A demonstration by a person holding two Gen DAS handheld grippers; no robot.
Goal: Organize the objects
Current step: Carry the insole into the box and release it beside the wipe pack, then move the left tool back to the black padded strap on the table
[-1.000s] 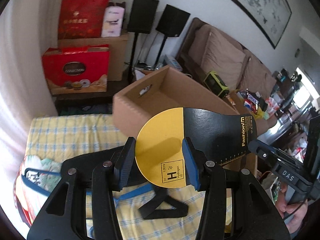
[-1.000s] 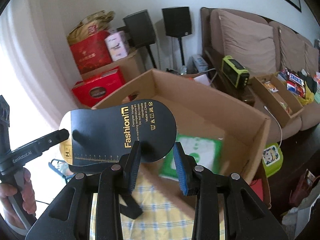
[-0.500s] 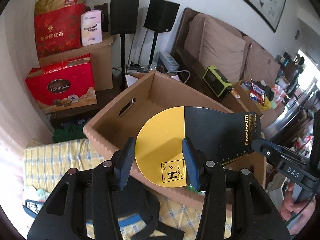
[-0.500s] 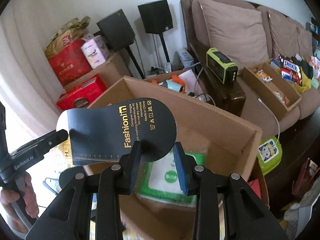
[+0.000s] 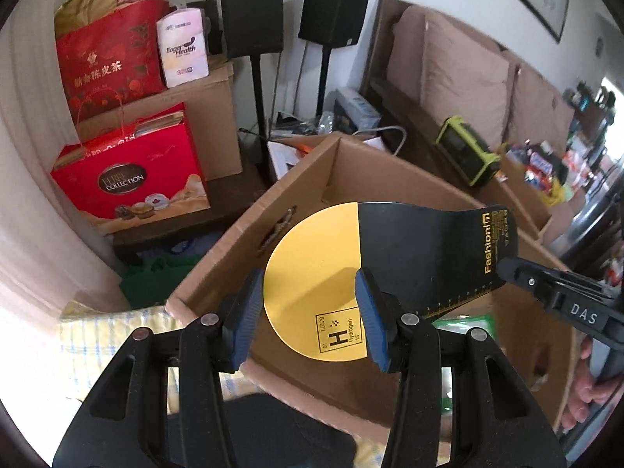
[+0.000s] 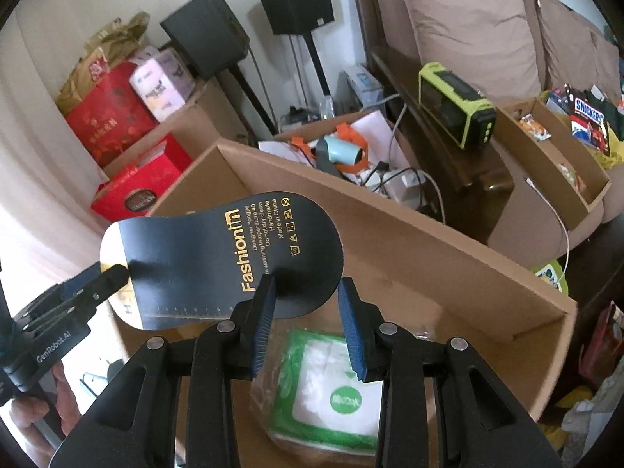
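The left gripper (image 5: 308, 314) is clamped on the yellow rounded end of a flat black-and-yellow card (image 5: 390, 269), its blue pads (image 5: 243, 319) pressing the card's two edges just above a small printed square with the letter H. The right gripper (image 6: 308, 325) is closed on the opposite, black rounded end of the same card (image 6: 218, 269); its left pad (image 6: 262, 323) meets the card's edge, while the contact at the right pad is harder to make out. Gold lettering reading "Fashion" and a row of care symbols run across the black half, and a ruler scale lines one long edge. The card hangs in the air between the two grippers, roughly level, over the near wall of a large open cardboard box (image 6: 448, 249).

Inside the box, below the right gripper, lies a green-and-white plastic packet (image 6: 331, 386). In the left wrist view the box (image 5: 312, 179) shows a cut-out handle slot in its side wall, and a yellow checked cloth (image 5: 113, 335) lies just outside it at lower left.

Beyond the box stand two black speakers on stands (image 5: 251, 15), a red gift box marked "Collection" (image 5: 128, 179), a red carrier bag (image 5: 109, 58) and a pack of tissues (image 5: 181, 52) on a brown carton. A brown sofa with cushions (image 6: 468, 31) runs along the right, with a lime-green device (image 6: 454, 105) on a dark low table beside it and a tray of snacks (image 6: 553, 163) further right.
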